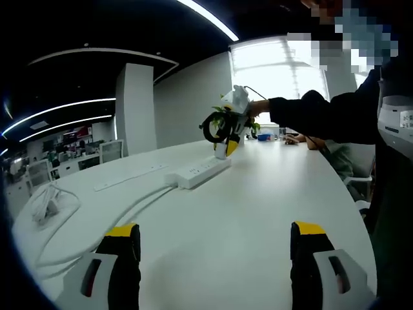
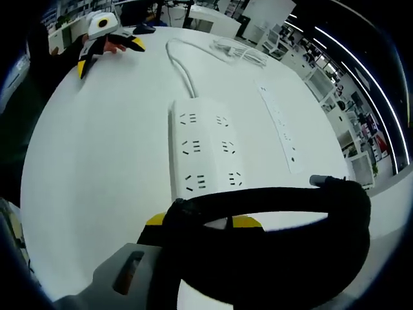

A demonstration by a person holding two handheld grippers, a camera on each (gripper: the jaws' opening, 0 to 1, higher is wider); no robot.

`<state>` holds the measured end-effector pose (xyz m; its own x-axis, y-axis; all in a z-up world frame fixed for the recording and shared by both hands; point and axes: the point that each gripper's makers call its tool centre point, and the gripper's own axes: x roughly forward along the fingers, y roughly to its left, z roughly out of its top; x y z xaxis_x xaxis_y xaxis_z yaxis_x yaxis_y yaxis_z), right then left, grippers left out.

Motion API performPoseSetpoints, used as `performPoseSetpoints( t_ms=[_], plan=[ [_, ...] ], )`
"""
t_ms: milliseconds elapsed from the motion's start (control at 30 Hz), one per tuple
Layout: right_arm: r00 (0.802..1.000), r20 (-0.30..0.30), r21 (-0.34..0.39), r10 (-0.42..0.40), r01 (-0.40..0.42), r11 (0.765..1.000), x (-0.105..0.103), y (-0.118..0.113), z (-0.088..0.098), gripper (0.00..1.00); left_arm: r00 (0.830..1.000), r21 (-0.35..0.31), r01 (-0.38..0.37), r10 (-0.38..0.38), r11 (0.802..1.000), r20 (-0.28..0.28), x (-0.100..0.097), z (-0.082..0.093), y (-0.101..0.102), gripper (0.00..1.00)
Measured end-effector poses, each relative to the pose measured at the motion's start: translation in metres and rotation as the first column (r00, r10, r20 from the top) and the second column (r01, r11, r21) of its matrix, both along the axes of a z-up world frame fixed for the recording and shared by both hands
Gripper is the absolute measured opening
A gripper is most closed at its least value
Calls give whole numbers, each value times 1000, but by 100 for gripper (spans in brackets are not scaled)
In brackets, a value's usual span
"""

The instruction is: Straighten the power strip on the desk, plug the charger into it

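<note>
Black cable (image 2: 271,226) over power strip (image 2: 203,152)

Smooth white plastic power strip (image 2: 205,150); matt white desk (image 2: 97,148); black rubbery, matt charger cable (image 2: 271,239)

room: open office | ceiling (image 1: 97,39): dark, light strips upper left | window (image 1: 277,64): bright, upper right | pillar (image 1: 135,106): white, left of centre | desk (image 1: 258,194): white, curved | chairs (image 1: 111,150): far left
</note>
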<state>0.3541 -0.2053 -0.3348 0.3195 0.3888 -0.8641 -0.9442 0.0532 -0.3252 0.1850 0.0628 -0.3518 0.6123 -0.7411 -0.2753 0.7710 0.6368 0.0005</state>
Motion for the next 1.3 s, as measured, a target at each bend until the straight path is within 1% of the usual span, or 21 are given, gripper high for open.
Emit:
performPoseSetpoints(
  t_ms=[33,167,333,433,500,633,800,867,900,1000,1100,1133,1167,1200,1300],
  plan=[
    [1000,8,-13,10,-10,1000,0,1,-1,23,1000,-1,-4,4,1000,0,1,0,0,99],
    [1000,5,-24,4,-4,1000,1,0,-1,22,1000,0,-13,13,1000,-1,2,1,3,99],
    [1000,15,-33,-3,3,999,1,0,-1,22,999,-19,-34,34,999,4,6,3,4,99],
    [999,34,-72,-8,10,997,0,0,-3,22,999,-17,-34,34,999,6,7,2,4,98],
    [999,35,-77,-11,14,997,1,-2,-3,22,999,-19,-32,32,999,9,8,3,3,99],
    [998,58,-151,-16,24,988,0,-3,-4,22,1000,-24,-29,30,999,9,8,3,1,99],
    [993,114,-197,-35,57,979,2,-3,-6,22,999,-25,-30,30,999,13,8,3,0,99],
    [993,116,-207,-32,55,977,1,-3,-6,22,999,-27,-29,29,999,14,8,3,0,99],
    [994,105,-202,-26,47,978,2,-4,-6,22,999,-28,-28,28,999,15,7,4,0,99],
    [997,68,-148,-24,34,988,0,-4,-6,22,1000,-31,-26,26,999,15,7,4,-1,99],
    [999,40,-112,-16,20,994,3,-6,-6,22,1000,-27,-23,23,999,14,6,3,-2,99],
    [999,15,-80,-49,50,996,3,-6,-7,22,1000,-27,-22,22,999,14,6,3,-3,99],
    [999,16,-86,-34,35,996,5,-9,-3,22,1000,-29,-21,22,999,13,5,3,-3,99],
    [999,13,-87,-36,37,995,3,-9,-2,22,1000,-30,-22,23,999,13,6,3,-4,99],
    [1000,-8,-134,-22,21,991,6,-9,-3,22,1000,-26,-22,22,999,11,6,2,-5,99]
  ],
)
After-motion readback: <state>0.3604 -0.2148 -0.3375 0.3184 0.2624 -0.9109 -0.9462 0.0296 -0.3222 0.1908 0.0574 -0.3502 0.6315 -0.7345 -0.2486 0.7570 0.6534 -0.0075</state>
